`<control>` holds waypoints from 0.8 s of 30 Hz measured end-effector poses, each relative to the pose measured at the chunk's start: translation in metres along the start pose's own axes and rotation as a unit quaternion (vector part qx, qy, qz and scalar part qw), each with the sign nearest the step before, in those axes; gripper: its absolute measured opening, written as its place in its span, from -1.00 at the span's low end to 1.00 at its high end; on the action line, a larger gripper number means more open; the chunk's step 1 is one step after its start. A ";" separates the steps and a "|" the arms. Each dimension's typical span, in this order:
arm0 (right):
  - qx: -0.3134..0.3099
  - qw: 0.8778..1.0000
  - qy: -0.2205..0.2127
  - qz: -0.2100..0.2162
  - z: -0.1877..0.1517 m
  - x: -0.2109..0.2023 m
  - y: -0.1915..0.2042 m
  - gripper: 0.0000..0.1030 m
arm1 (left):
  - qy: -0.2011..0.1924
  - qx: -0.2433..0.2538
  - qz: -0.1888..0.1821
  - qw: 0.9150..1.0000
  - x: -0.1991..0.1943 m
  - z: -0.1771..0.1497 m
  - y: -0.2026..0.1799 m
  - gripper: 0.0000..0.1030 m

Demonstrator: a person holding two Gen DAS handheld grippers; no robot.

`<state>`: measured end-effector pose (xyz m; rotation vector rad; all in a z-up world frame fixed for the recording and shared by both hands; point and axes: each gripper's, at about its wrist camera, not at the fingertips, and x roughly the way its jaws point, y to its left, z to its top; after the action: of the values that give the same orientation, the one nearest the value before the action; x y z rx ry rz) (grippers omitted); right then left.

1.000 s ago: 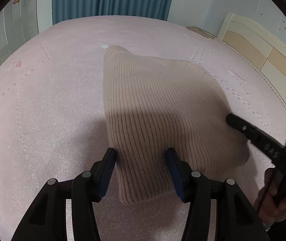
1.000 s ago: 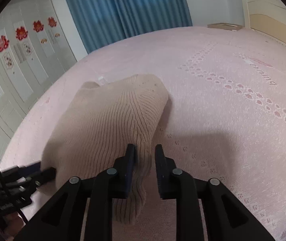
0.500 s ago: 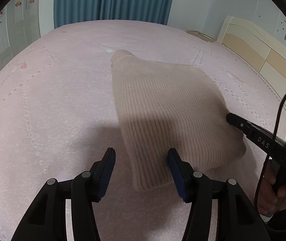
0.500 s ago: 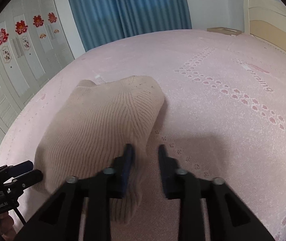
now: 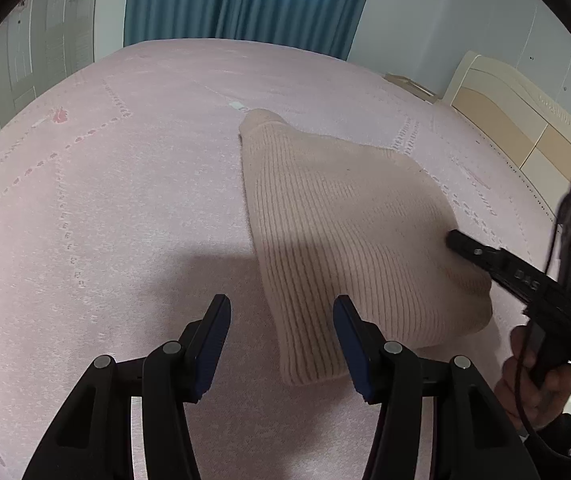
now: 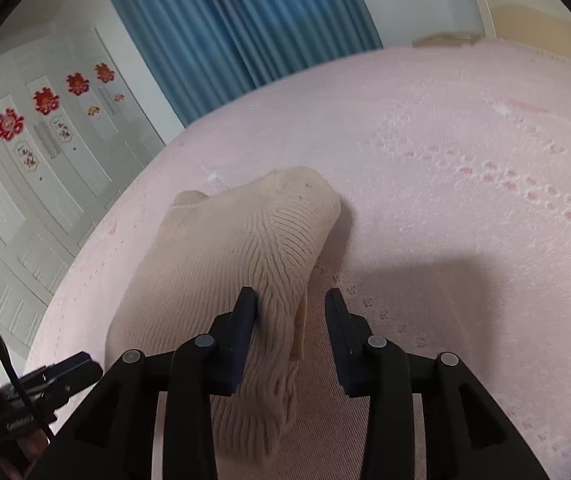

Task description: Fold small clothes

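A beige ribbed knit garment (image 5: 345,220) lies folded on the pink bedspread (image 5: 125,200). My left gripper (image 5: 281,320) is open just above the bed, its right finger beside the garment's near corner and its pads clear of the knit. In the right wrist view the same garment (image 6: 225,260) bulges up, and a loose fold of its near edge sits between the opening jaws of my right gripper (image 6: 290,306). That fold brushes the left finger only. In the left wrist view the right gripper's fingers (image 5: 461,242) rest at the garment's right edge.
The bedspread (image 6: 465,200) spreads wide on all sides of the garment. A cream headboard (image 5: 525,120) stands at the right, blue curtains (image 5: 245,0) at the far end, and white wardrobe doors (image 6: 25,140) with red decorations on the left. A hand (image 5: 533,380) holds the right gripper.
The right gripper's jaws, pinched narrow on the garment's edge before, now stand apart. The garment's corner has slid from the middle of the left gripper's jaws toward its right finger.
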<state>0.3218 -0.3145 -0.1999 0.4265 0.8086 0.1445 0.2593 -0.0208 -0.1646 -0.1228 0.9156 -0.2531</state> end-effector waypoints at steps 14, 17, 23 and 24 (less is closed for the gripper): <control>-0.052 0.998 0.004 -0.044 -0.004 -0.009 0.016 -0.45 | 0.013 0.013 0.021 1.000 -0.001 -0.001 -0.012 -0.01; -0.070 0.995 0.008 -0.076 0.001 -0.026 0.025 -0.45 | 0.015 0.019 0.026 0.999 -0.015 -0.004 -0.014 -0.01; -0.064 0.991 0.049 -0.103 0.002 -0.068 0.035 -0.21 | 0.003 0.037 0.038 0.999 -0.062 -0.006 -0.030 -0.01; -0.067 0.990 0.049 -0.115 0.003 -0.080 0.039 -0.16 | 0.000 0.037 0.039 0.999 -0.072 -0.005 -0.034 -0.01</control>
<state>0.2701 -0.3027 -0.1282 0.1989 0.9324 0.0056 0.2074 -0.0337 -0.1051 -0.0188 0.9074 -0.2140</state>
